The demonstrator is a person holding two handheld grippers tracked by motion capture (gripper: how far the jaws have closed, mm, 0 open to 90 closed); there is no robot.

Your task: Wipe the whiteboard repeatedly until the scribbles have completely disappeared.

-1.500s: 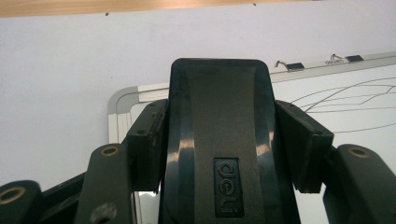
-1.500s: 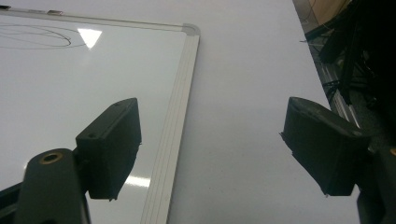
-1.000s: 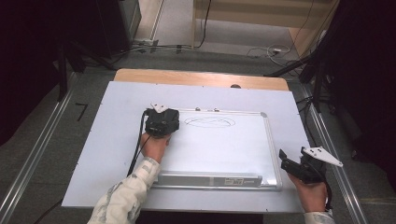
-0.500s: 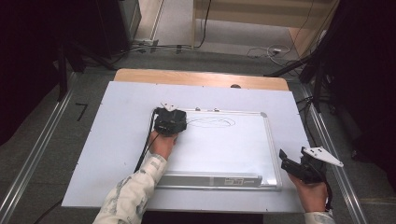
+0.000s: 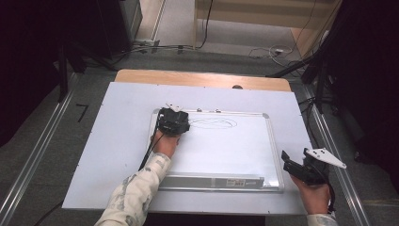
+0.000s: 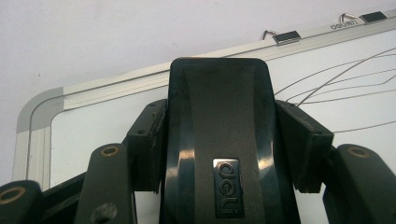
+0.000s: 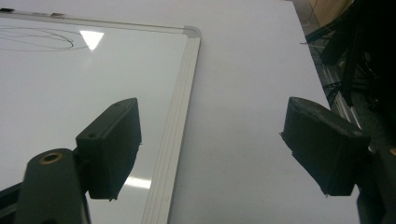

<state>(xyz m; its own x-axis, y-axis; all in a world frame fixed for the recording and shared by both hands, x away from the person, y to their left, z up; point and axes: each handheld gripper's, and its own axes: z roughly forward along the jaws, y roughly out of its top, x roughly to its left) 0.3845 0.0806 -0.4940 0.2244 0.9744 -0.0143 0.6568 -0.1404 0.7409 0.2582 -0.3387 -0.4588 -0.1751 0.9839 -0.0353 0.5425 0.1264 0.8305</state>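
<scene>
Left tongs [image 5: 173,121] clamp a black eraser [image 6: 219,140] on the whiteboard [image 5: 226,150] at ten o'clock; right tongs [image 7: 210,149] gape empty.

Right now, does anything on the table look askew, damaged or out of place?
Nothing stands out. The whiteboard lies flat and square on the table, with thin pen lines near its top edge. The left tongs clamp a black Deli eraser beside them.
</scene>
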